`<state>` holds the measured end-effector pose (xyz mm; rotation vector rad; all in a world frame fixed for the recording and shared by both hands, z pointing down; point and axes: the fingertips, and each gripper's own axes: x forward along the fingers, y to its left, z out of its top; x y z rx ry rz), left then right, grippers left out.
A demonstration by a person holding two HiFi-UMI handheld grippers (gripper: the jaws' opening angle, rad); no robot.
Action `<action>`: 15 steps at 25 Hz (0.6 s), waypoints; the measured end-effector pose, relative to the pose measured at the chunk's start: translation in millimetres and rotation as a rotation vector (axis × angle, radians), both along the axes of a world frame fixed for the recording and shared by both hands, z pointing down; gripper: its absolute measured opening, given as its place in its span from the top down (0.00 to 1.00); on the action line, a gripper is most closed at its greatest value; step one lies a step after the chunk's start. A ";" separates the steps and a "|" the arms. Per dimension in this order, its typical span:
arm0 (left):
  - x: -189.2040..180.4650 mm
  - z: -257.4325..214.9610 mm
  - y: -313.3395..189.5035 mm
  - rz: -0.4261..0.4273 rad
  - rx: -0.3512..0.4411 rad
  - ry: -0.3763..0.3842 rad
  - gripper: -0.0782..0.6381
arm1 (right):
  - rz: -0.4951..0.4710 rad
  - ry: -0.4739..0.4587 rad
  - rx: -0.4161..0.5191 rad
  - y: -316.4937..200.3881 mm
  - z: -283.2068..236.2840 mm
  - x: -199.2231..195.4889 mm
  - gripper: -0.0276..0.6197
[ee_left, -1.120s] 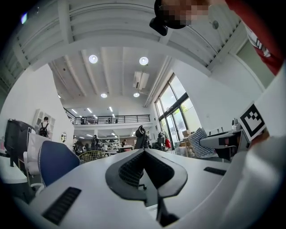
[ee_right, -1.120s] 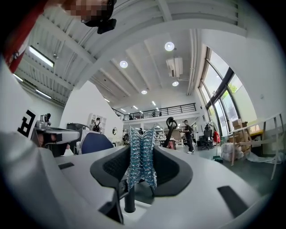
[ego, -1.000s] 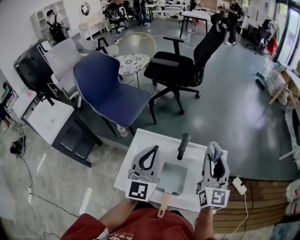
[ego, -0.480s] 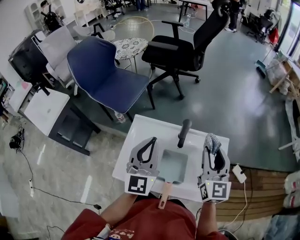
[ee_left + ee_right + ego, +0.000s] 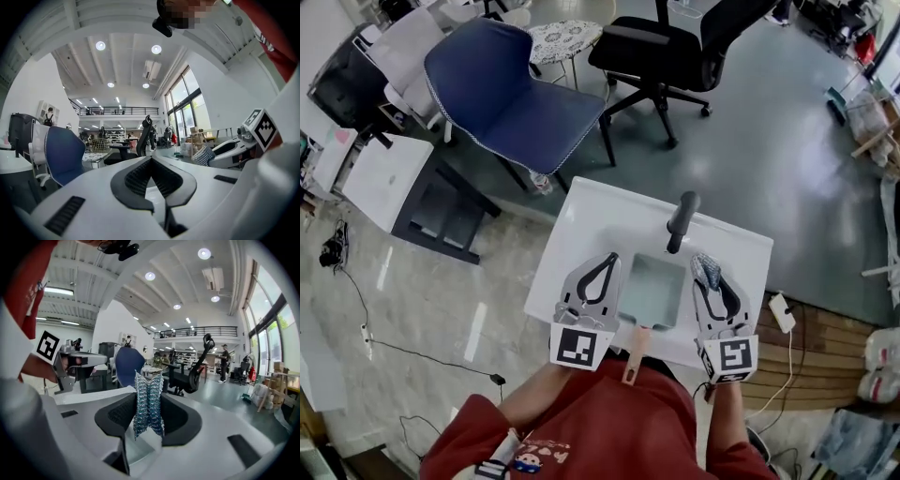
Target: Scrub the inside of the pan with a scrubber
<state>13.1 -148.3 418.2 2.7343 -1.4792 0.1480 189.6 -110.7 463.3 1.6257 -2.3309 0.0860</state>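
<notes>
Blue-silver mesh scrubber: clamped in right gripper, brought in since a second ago to the right rim of the square pan. Left gripper: clenched, empty, just left of pan. Scrubbing judged imminent, not yet begun.

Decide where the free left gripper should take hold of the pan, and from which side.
Probably grip the wooden handle of the pan: a slim bar jutting from the near rim toward the person. Bring the left gripper, currently shut, in from the handle's left, jaws opened across its width.
</notes>
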 end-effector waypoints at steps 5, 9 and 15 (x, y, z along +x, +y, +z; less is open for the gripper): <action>-5.0 23.1 10.0 0.011 -0.058 -0.005 0.87 | -0.233 0.093 -0.180 5.9 48.2 -37.3 0.70; -9.5 38.3 22.5 0.020 -0.093 -0.004 0.87 | -0.446 0.170 -0.343 22.5 94.5 -64.0 0.70; -13.9 52.3 35.7 0.022 -0.122 -0.009 0.87 | -0.678 0.227 -0.571 41.8 138.3 -80.1 0.71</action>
